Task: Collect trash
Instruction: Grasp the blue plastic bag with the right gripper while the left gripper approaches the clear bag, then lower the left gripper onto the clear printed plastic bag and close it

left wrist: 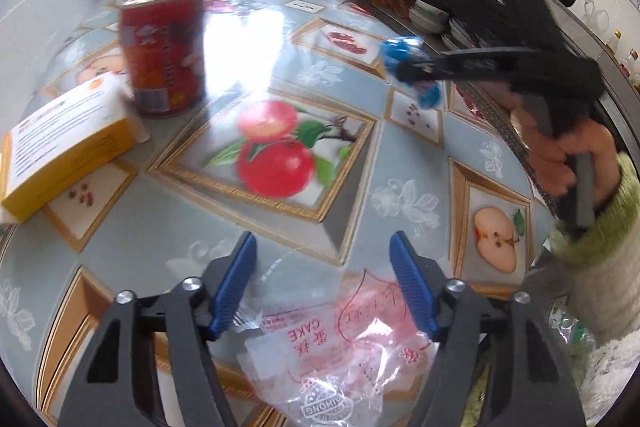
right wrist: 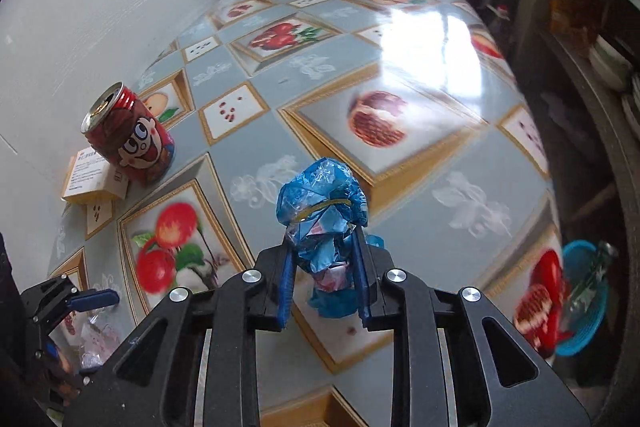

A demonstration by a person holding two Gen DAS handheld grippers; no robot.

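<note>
tongs: right clamps one blue wad; left gapes over one clear wrapper (untouched). one can, one box.

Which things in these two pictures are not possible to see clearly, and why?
- Yellow box, right wrist view: print too small; the red can covers part.
- Blue basket, right wrist view: contents blurred.
- Clear cake wrapper, left wrist view: cut by the bottom edge and partly behind the left gripper.
</note>
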